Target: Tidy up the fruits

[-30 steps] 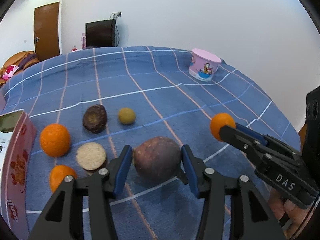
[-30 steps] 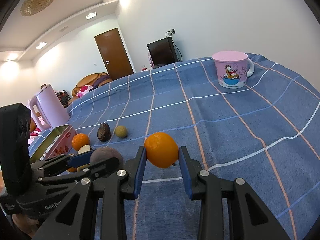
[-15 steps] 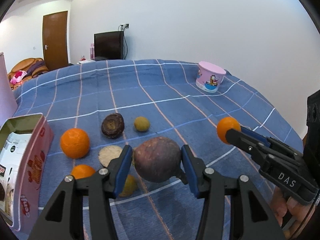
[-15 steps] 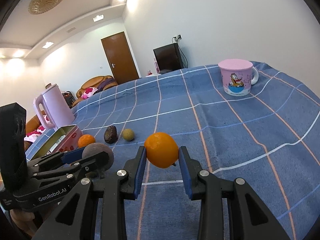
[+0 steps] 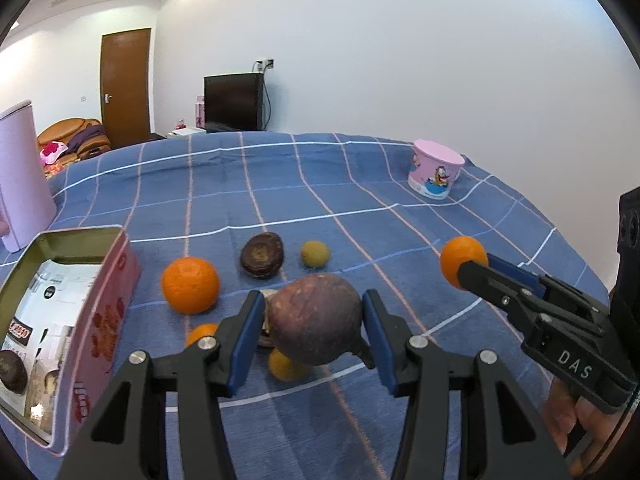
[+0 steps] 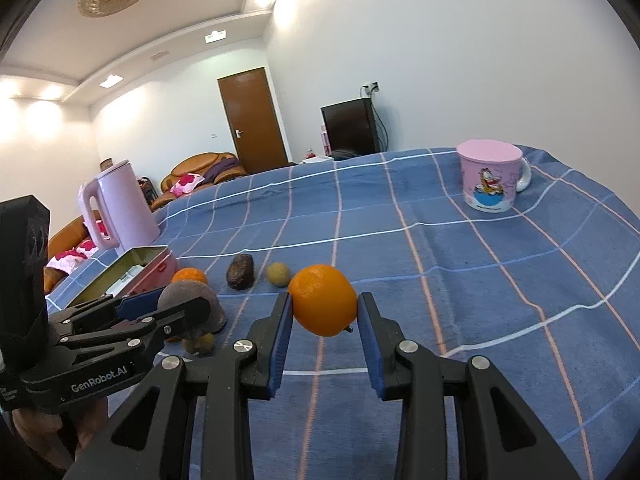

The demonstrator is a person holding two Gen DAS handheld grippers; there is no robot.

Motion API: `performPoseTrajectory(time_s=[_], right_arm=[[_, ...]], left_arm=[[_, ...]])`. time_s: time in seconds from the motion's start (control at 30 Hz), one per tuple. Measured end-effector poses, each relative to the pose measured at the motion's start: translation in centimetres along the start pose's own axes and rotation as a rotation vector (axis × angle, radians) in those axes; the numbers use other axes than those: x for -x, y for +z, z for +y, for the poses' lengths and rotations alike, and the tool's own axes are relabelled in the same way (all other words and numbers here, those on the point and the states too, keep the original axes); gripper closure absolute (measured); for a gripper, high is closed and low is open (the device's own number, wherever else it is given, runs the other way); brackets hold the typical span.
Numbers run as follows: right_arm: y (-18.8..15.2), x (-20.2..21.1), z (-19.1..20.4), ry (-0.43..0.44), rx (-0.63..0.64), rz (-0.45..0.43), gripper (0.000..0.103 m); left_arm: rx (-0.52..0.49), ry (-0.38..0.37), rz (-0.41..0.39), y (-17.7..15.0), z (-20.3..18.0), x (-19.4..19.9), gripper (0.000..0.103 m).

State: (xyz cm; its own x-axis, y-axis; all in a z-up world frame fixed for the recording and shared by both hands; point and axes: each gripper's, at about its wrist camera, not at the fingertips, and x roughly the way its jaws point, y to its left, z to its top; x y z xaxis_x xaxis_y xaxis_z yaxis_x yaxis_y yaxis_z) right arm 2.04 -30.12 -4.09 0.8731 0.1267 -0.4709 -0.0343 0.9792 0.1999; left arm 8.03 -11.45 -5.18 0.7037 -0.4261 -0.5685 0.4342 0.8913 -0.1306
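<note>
While both grippers hang above the tablecloth (image 5: 280,184), each has fruit.
Left gripper (image 5: 308,328) clamps a purple fruit (image 5: 316,320); right gripper (image 6: 323,322) squeezes an orange (image 6: 322,304).

Bright ceiling lights, sharp focus, fisheye-warped edges

Your two wrist views looked low across the same blue checked tablecloth (image 5: 400,184), side by side.

Your left camera sat close behind the left gripper (image 5: 316,320), facing the far wall, with the right gripper (image 5: 466,262) at its right edge. Your right camera sat close behind its own fingers, the left gripper at its left. Both shared the pink mug (image 6: 492,176), the tin (image 5: 80,280) and loose fruit.
</note>
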Motion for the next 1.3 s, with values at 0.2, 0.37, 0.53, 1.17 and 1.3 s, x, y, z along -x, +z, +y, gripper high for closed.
performPoseTrajectory(time_s=[0.2,0.37,0.53,1.17,1.3], right_arm=[[0.7,-0.2,2.0,0.028,0.041,-0.007,0.068],[1.3,-0.6,3.7,0.052,0.072,-0.012,0.068],[1.6,-1.2,5.3,0.073,0.100,-0.010,0.068],[4.0,-2.5,11.3,0.163,0.216,-0.031,0.068],[4.4,-2.9,12.7,0.180,0.240,-0.031,0.068]], left_arm=[[0.025,0.029,-0.038,0.3,1.5,1.5,0.051],[0.044,0.065,-0.069,0.6,2.8,2.6,0.051],[0.058,0.090,-0.097,0.7,3.9,3.6,0.051],[0.129,0.151,-0.156,0.9,8.2,6.6,0.051],[0.146,0.166,-0.167,0.9,9.4,7.3,0.051]])
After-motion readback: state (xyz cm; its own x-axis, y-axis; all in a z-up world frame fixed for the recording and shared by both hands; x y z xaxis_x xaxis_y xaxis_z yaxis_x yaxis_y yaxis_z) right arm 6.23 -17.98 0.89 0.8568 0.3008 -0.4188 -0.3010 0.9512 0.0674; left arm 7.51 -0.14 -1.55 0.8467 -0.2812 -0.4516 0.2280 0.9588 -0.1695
